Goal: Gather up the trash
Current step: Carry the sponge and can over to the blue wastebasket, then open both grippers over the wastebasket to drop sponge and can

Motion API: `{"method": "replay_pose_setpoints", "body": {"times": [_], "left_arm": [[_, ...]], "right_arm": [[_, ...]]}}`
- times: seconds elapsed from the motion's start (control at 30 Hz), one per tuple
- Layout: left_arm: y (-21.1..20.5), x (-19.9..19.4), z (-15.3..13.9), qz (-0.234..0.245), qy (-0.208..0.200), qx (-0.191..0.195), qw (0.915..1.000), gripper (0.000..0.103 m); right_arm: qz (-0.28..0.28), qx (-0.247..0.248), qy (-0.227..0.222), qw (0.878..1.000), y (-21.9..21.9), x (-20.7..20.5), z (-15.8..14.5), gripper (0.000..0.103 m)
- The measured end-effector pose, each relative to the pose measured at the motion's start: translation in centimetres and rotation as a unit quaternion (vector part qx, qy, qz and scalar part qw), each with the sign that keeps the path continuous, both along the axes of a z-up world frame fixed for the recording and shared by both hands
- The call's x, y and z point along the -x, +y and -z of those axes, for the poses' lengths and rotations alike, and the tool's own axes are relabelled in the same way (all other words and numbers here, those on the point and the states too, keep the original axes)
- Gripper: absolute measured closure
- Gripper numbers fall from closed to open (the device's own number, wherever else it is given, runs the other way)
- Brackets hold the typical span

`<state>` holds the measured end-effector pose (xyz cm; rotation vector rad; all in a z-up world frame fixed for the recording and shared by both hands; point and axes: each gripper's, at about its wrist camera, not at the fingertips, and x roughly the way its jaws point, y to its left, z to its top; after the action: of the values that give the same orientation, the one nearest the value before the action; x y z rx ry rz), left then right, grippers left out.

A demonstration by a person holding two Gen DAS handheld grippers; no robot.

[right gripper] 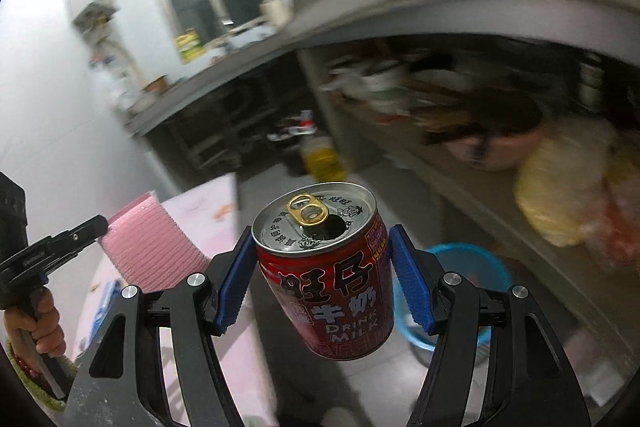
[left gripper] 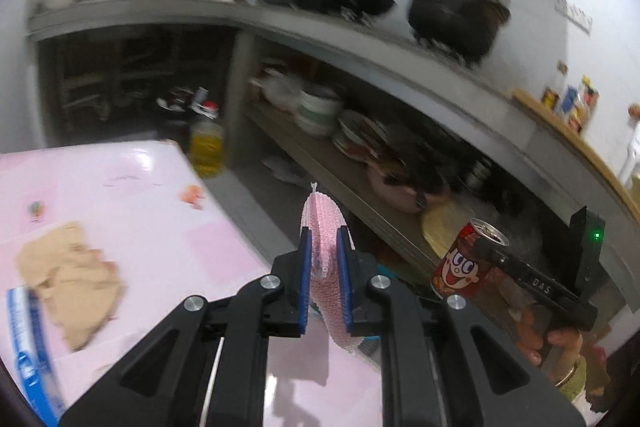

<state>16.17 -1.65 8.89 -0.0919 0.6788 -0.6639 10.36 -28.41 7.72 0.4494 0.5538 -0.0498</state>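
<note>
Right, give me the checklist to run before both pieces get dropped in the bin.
1. Right gripper shut on the red milk can: ok, blue fingers press both sides.
2. Can opening faces up: ok, though tilted; whether liquid remains, cannot tell.
3. Left gripper shut on the pink foam sleeve: ok, pinched between both fingers.
4. Blue basket on the floor is below and behind the can: ok; whether it is the trash bin, cannot tell.
5. Table cleared of trash: not ok, crumpled brown paper lies there.
</note>
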Motion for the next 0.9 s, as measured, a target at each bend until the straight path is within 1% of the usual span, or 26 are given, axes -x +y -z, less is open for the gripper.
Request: {"method": "replay_pose_setpoints", "body": {"times": [0.13,0.2,0.37,0.47,0.5,0.57,0.6,0.67,0.7,0.73,0.77,0.83,0.9], "left_arm": [[-6.0,-2.0,1.9,0.043,0.031,-0.030,0.9982,0.092],[-9.0,-3.0,3.2,0.062,0.048,-0.049,0.9957,0.092],[-16.0,-4.9,7.4,0.096,0.081,-0.112,0.9857,0.092],[-19.5,-6.2,9.7,0.108,0.097,-0.143,0.9790,0.092],[-20.7,-6.8,10.5,0.111,0.101,-0.151,0.9771,0.092],[-22.6,-7.6,11.4,0.114,0.098,-0.165,0.9747,0.091],[-23.6,-8.0,11.8,0.117,0.095,-0.165,0.9748,0.091],[-25.1,-8.9,12.6,0.119,0.096,-0.153,0.9763,0.082],[-25.4,-9.3,12.9,0.112,0.095,-0.146,0.9783,0.070],[-25.9,-9.7,13.1,0.105,0.093,-0.139,0.9803,0.062],[-26.0,-9.8,13.1,0.101,0.092,-0.134,0.9816,0.062],[-26.4,-9.9,13.0,0.100,0.094,-0.121,0.9831,0.059],[-25.7,-9.7,12.3,0.101,0.088,-0.111,0.9848,0.056]], "right_arm": [[0.040,-0.019,0.031,0.999,-3.4,0.7,2.8,0.041],[0.059,-0.031,0.056,0.996,-4.9,0.6,5.2,0.041],[0.085,-0.056,0.116,0.988,-7.2,-0.5,10.7,0.041],[0.096,-0.065,0.144,0.983,-8.2,-1.6,13.2,0.041],[0.102,-0.073,0.156,0.980,-8.8,-2.1,14.3,0.041],[0.107,-0.081,0.167,0.977,-9.3,-2.8,15.5,0.040],[0.112,-0.081,0.174,0.975,-9.8,-3.7,16.3,0.040],[0.116,-0.077,0.181,0.973,-10.4,-5.0,17.3,0.038],[0.118,-0.071,0.186,0.973,-10.8,-5.9,18.1,0.038],[0.123,-0.065,0.190,0.972,-11.1,-6.0,18.7,0.035],[0.125,-0.057,0.191,0.972,-11.2,-6.4,19.0,0.033],[0.133,-0.040,0.194,0.971,-11.1,-6.7,19.2,0.033],[0.135,-0.047,0.186,0.972,-11.0,-6.1,19.0,0.033]]}}
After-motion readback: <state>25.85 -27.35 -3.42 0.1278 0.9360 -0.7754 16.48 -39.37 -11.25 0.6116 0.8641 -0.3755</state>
